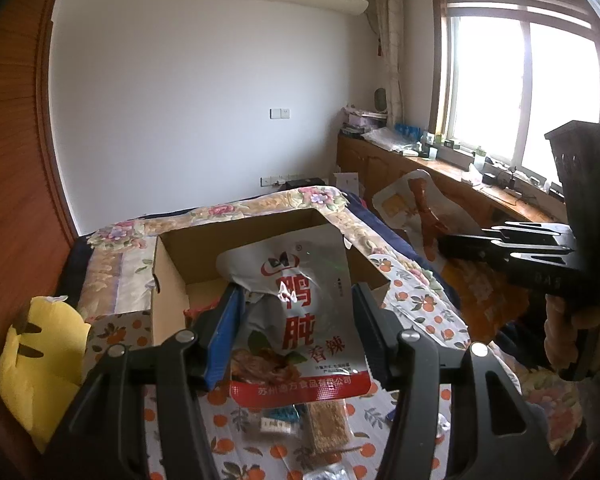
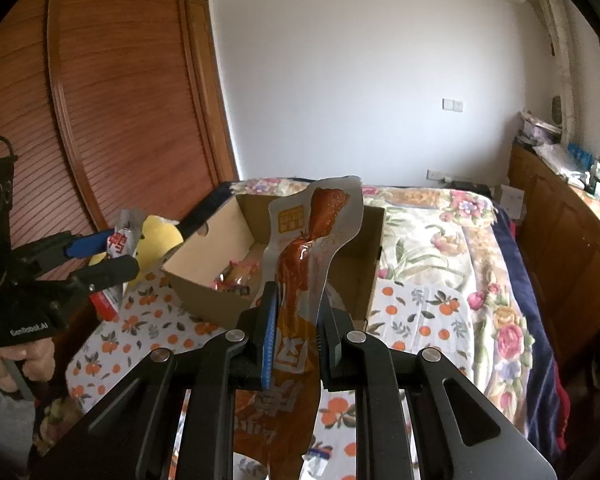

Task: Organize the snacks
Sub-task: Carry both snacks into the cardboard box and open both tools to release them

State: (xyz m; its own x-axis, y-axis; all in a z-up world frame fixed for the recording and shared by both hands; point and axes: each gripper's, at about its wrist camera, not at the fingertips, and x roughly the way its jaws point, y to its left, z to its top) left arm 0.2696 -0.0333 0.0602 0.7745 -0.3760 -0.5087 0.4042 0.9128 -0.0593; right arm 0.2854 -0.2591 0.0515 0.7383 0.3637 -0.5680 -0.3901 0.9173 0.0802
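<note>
The left gripper [image 1: 296,312] is clamped across a grey-and-red snack pouch [image 1: 300,312], its two pads pressing the pouch's sides so that the packet stands upright between them with its printed face toward the camera. Just beyond its fingertips sits an open cardboard box [image 1: 172,280], and the top of the pouch hangs over the box's near edge. Below the gripper, on an orange-print cloth [image 1: 420,312], lie a brown snack bar [image 1: 330,426] and a small clear-wrapped packet [image 1: 274,420] (what it holds is too small to tell). To its left rests a yellow plush toy [image 1: 40,356].

The right gripper [image 2: 296,320] is pinched tight on an orange snack pouch [image 2: 300,264], a thin packet standing nearly upright and tilted slightly, its upper end rising in front of the box [image 2: 204,280]. Ahead of the right gripper the box holds a few small wrapped snacks [image 2: 236,276] on its floor. Out to its left the other gripper [image 2: 116,252] shows with its pouch [image 2: 120,240], a hand [image 2: 28,360] wrapped round its handle, and the yellow toy [image 2: 160,236] behind it. Under both grippers spreads the cloth [image 2: 420,320], over a floral bedspread [image 2: 440,216] that runs on to the far wall.
</note>
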